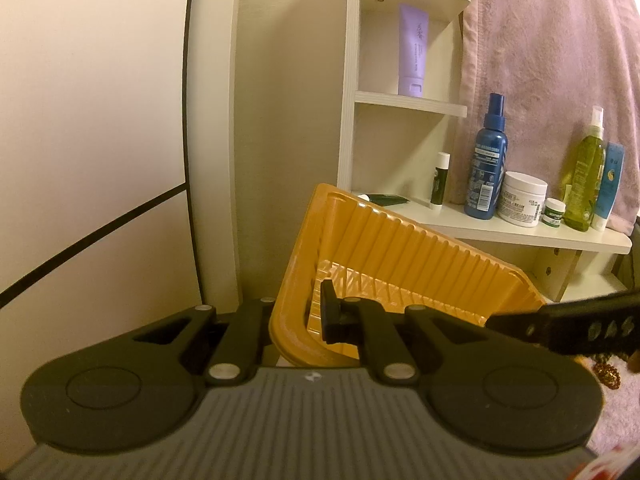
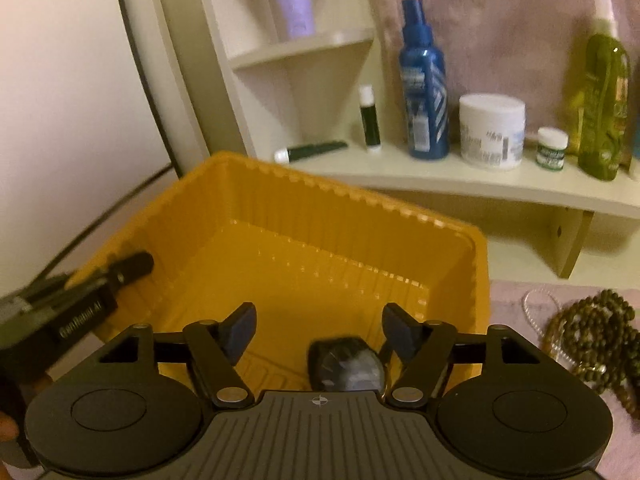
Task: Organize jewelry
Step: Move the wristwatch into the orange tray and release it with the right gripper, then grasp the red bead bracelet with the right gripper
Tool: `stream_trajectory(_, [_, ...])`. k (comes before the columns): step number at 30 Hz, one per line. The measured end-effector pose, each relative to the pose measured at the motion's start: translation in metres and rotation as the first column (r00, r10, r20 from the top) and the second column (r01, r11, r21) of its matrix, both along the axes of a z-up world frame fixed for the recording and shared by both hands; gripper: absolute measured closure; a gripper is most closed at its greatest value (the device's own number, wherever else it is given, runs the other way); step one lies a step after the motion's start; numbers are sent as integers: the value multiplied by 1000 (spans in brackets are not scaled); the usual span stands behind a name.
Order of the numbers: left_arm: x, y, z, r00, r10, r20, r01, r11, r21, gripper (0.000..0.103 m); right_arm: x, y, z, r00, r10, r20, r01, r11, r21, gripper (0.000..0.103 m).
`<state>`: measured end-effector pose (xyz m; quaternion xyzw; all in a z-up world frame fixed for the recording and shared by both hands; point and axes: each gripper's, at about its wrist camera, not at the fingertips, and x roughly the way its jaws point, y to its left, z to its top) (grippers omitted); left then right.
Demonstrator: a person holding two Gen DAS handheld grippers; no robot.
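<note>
The right hand-held gripper (image 2: pixel 318 326) is standing open over a dark, glossy rounded jewelry piece (image 2: pixel 346 366) lying inside the ribbed yellow plastic bin (image 2: pixel 460 264). The left hand-held gripper (image 1: pixel 316 314) is clamping the bin's rim, tilting it. Judgement: keep that clamp steady and withdraw the open jaws straight, clear of the ribbed wall, before fetching the olive bead strand (image 2: pixel 596 336) beside the bin.

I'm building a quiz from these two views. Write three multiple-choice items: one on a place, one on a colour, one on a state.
1. Where does the bead necklace lie?
A. in the bin
B. right of the bin, on the pink cloth
C. on the shelf

2. What colour is the bin?
A. orange-yellow
B. blue
C. white

3. How do the right gripper's fingers stand?
A. clamped on the bin rim
B. shut on nothing
C. open

Answers:
1 B, the beads lie outside the bin wall.
2 A, both views show it.
3 C, a wide gap separates the fingers above a dark object.
</note>
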<state>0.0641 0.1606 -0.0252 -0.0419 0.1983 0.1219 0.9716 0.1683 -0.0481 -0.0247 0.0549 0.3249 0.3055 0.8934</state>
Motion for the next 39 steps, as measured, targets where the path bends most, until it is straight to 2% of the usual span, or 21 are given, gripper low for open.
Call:
stream_trajectory(6, [1,-1,1,1000,-3,3,3,1000,6,95,-7,-35,14,1000,-26,0,26,996,87,33])
stream_trajectory(11, [3,0,0,1000,6,0,-6,1000,-2,95,-18,-84,5,996,-80,-44,84,991,105,33])
stream_trajectory(14, [3,0,-1,1000,9,-4,-9,1000,0,95,-25,-113,-6,988,-132,-77,137,989,56,33])
stream_trajectory(19, [4,0,-2,1000,13,-10,-12,1000,4,95,-28,-149,-29,970,-216,-116,203,973,-109,33])
stream_trajectory(21, [6,0,-2,1000,14,-14,-14,1000,6,95,-29,-159,-38,962,-236,-134,220,968,-123,33])
stream_trajectory(25, [6,0,-2,1000,18,-18,-18,1000,10,95,-28,-163,-46,965,-231,-126,210,965,-159,45])
stream_trajectory(28, [6,-1,-2,1000,18,-20,-18,1000,13,95,-23,-159,-52,969,-219,-110,198,964,-179,46])
stream_trajectory(33, [7,-1,-2,1000,14,-21,-14,1000,18,95,-9,-143,-62,980,-179,-84,156,962,-224,53])
stream_trajectory(39, [5,-3,0,1000,10,-21,-10,1000,25,95,-1,-123,-70,986,-157,-55,134,946,-294,78])
